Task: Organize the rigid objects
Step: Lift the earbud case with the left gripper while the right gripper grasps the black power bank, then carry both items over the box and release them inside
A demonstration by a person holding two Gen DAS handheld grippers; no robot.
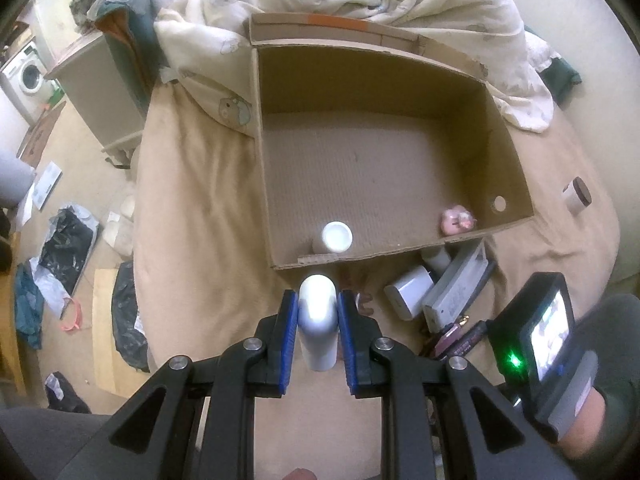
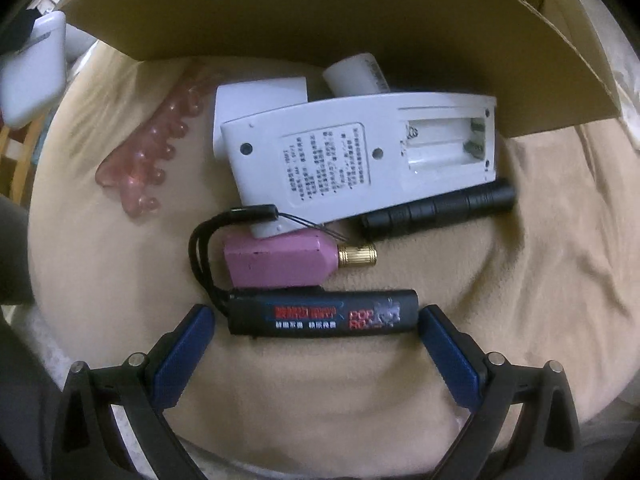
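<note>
Left gripper (image 1: 318, 312) clamps a white bottle (image 1: 317, 320), long axis running near-far; right gripper (image 2: 316, 340) wide around a black bar (image 2: 324, 312) lying left-right

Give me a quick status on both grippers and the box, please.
Left gripper shut on white bottle, short of box. Right gripper open, straddling black bar. Pink block close behind it.
</note>
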